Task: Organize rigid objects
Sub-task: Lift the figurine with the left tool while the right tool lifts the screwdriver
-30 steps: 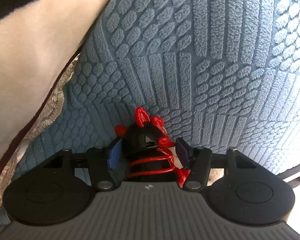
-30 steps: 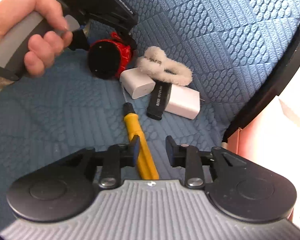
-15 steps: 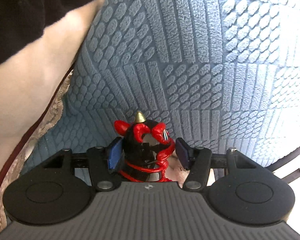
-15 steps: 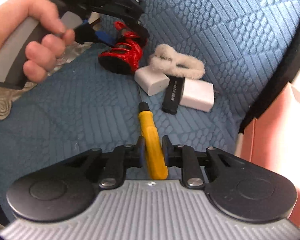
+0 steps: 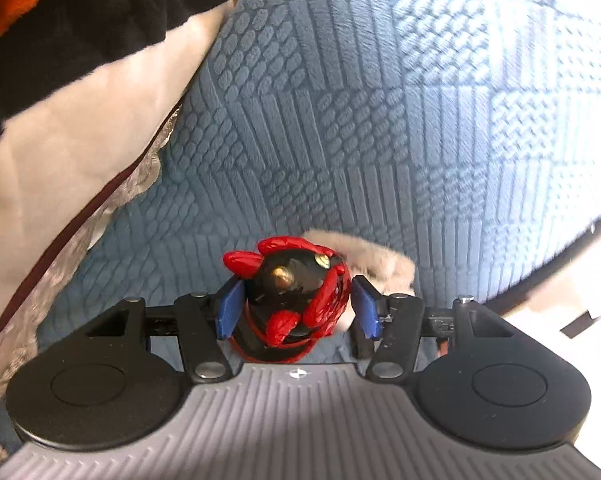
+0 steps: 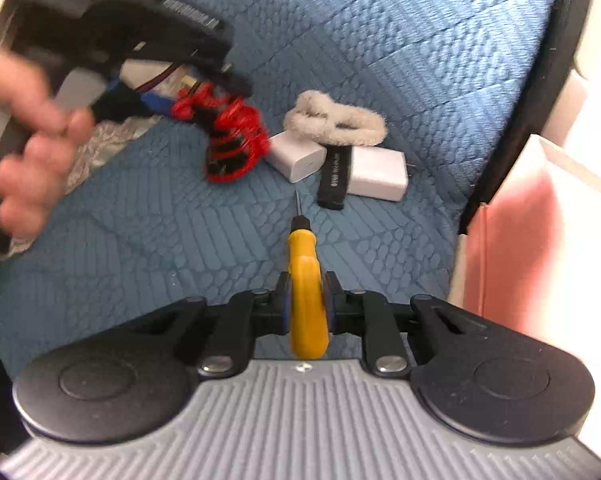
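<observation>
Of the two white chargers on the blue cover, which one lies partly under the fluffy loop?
The left white charger, nearer the red-and-black figurine: the fluffy loop overlaps its top. The right one lies beside the black bar.

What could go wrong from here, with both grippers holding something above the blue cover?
1. The left gripper holds the red-and-black figurine by its rounded, lumpy body; it could twist or slip out.
2. The right gripper, whose jaws have just been closing, clamps the yellow screwdriver near the handle's rear; its metal tip points at the white chargers and could jab them.
</observation>
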A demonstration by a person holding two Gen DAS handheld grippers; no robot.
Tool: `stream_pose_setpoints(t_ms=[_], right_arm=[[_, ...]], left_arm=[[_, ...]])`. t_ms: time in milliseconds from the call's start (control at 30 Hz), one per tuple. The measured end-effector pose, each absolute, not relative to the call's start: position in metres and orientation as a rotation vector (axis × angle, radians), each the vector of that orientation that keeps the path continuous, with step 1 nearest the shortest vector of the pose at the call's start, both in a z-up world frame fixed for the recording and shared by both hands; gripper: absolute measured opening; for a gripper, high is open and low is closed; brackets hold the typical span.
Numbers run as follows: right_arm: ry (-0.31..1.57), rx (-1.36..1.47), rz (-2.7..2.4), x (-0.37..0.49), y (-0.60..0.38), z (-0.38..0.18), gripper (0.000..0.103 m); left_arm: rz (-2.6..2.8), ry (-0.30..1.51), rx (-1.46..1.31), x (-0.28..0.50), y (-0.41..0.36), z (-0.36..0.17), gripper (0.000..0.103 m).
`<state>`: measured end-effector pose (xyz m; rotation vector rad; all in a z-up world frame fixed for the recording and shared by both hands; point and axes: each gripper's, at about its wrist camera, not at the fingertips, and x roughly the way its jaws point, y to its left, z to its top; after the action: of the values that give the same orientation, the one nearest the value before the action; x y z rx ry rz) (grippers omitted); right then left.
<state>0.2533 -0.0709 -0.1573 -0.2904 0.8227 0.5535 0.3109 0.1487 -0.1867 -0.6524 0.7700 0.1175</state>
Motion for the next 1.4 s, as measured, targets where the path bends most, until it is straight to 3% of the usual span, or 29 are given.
stream_pose_setpoints(t_ms=[67, 100, 567, 1200, 1267, 1400], right_arm=[[0.823, -0.267, 0.532, 0.252, -0.076, -0.155, 0.019], [0.824, -0.258, 0.52, 0.25, -0.078, -0.155, 0.019], [0.839, -0.177, 0.466, 0.204, -0.1, -0.15, 0.019], [0.898, -0.087, 0.458, 0.167, -0.111, -0.146, 0.019], [0.912, -0.101, 0.464, 0.168, -0.109, -0.15, 0.019], [0.943, -0.113, 0.468, 0.172, -0.108, -0.158, 0.019]], left_arm=[[0.118, 0.764, -0.604, 0.302, 0.143, -0.183, 0.062], [0.117, 0.758, -0.581, 0.3, 0.137, -0.179, 0.056], [0.068, 0.768, -0.428, 0.228, 0.113, -0.164, 0.056], [0.098, 0.854, -0.456, 0.146, 0.096, -0.169, 0.057], [0.099, 0.854, -0.445, 0.146, 0.096, -0.169, 0.058], [0.103, 0.879, -0.438, 0.147, 0.096, -0.17, 0.07]])
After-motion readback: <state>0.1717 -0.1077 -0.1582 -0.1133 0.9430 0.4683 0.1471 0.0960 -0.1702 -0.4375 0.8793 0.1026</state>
